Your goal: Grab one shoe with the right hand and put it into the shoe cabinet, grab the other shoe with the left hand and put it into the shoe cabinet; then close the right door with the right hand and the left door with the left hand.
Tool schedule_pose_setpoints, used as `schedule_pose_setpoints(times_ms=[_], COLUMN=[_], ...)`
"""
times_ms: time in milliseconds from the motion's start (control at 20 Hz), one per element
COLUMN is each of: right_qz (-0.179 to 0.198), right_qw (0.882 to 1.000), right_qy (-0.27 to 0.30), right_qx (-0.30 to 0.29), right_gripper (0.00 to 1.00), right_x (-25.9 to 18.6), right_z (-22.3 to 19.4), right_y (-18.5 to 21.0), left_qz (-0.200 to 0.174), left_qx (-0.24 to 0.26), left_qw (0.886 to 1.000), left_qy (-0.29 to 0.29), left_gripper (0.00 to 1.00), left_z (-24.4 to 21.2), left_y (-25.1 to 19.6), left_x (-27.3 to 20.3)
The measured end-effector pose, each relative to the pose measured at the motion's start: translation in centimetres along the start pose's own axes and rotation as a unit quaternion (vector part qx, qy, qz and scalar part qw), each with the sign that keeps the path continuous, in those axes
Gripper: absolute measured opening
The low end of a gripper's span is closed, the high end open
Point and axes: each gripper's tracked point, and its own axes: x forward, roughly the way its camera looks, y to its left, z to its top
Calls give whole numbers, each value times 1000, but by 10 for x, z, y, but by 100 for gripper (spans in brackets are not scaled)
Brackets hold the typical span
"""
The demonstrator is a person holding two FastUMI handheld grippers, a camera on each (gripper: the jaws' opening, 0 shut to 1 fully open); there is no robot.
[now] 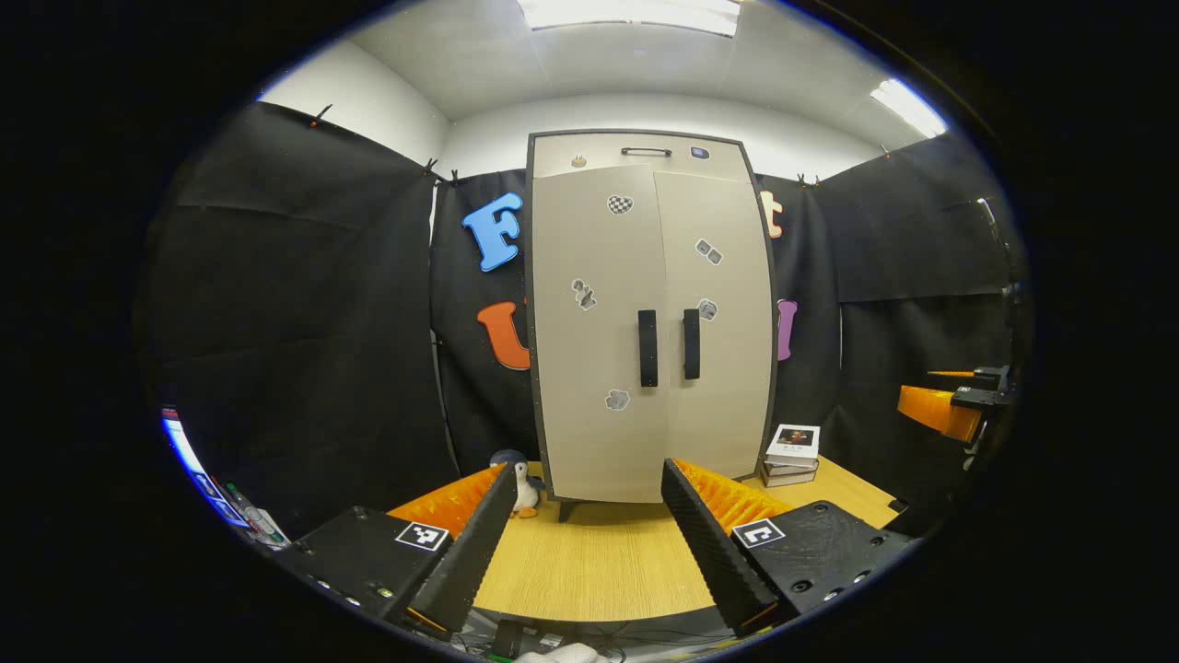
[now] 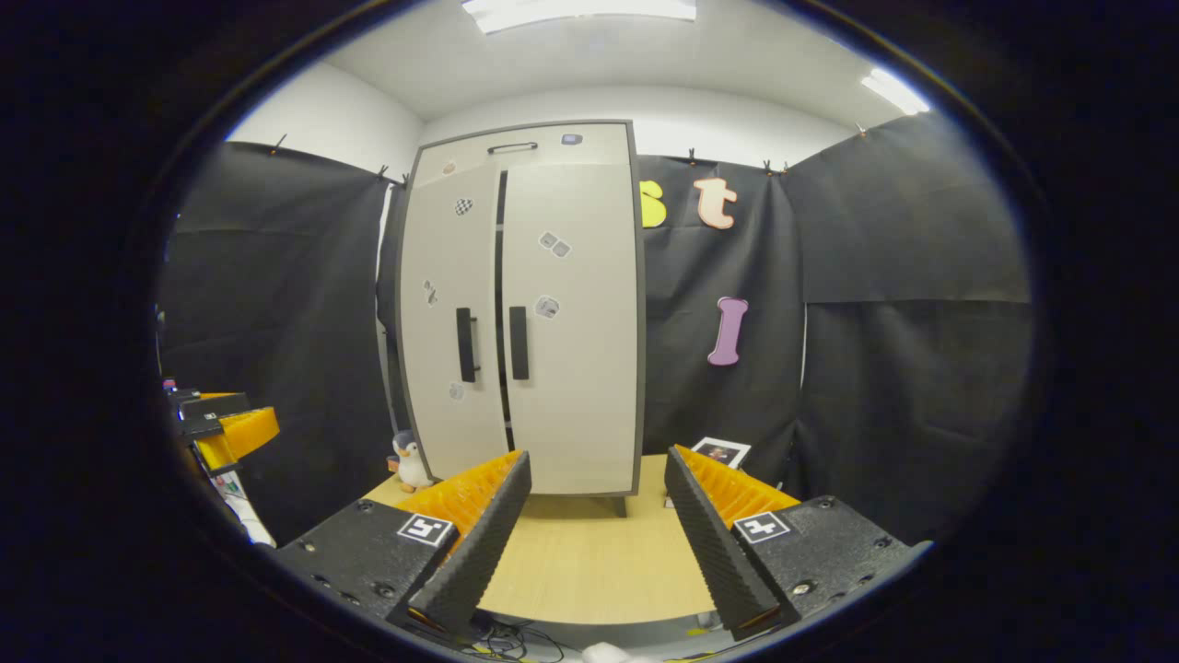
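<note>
Both doors of the shoe cabinet [image 1: 649,322] look shut or very nearly so. In the left gripper view the left door [image 1: 594,331] and right door [image 1: 718,322] meet in a thin seam, with the two dark handles [image 1: 648,347] side by side. In the right gripper view a narrow dark gap runs down between the doors, so the left door may not be fully seated; the slant of that view makes it hard to tell.

The left gripper [image 1: 585,516] hangs well back from the cabinet over the wooden counter [image 1: 589,562], its jaws spread wide with nothing between them. The right gripper [image 2: 597,511] is likewise held back, jaws spread and empty. I see no shoes on the counter, so I judge they are already inside the cabinet, behind the doors.

From here the main risk is a door left ajar. If that gap is real, the left door may swing back out, and a shoe sitting close to the front could be what holds it off. A push from the left gripper placed near the hinge side would do little, and one that is too hard could rock the cabinet on its short legs.

Beside the cabinet stand a toy penguin [image 1: 525,490] and a stack of books [image 1: 792,456], and a careless sweep toward a door could knock either one.
</note>
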Motion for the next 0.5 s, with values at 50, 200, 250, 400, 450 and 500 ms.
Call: schedule_pose_setpoints(times_ms=[50, 200, 250, 400, 450, 500], right_qz=[0, -1, -2, -5, -5, -5], right_qw=[1000, 1000, 1000, 1000, 1000, 1000], right_qy=[0, 1, 1, 0, -1, -2], right_qx=[0, 4, 4, 4, 4, 3], right_gripper=[96, 96, 96, 96, 96, 96], right_x=[0, 2, 2, 2, 2, 3], right_z=[0, -1, -1, 0, 0, 1], right_y=[-1, -3, -4, -5, -5, -5], left_qz=[-2, -5, -4, -3, -3, -5], left_qx=[-2, -11, -10, -3, -1, -1], left_qw=[1000, 1000, 1000, 1000, 1000, 1000], left_qy=[1, 6, 6, 5, 3, 2], left_gripper=[96, 96, 96, 96, 96, 96], left_z=[1, -3, -4, -2, -1, -1], left_y=[-1, -1, -1, -1, -3, -3], left_x=[1, 2, 2, 4, 4, 5])
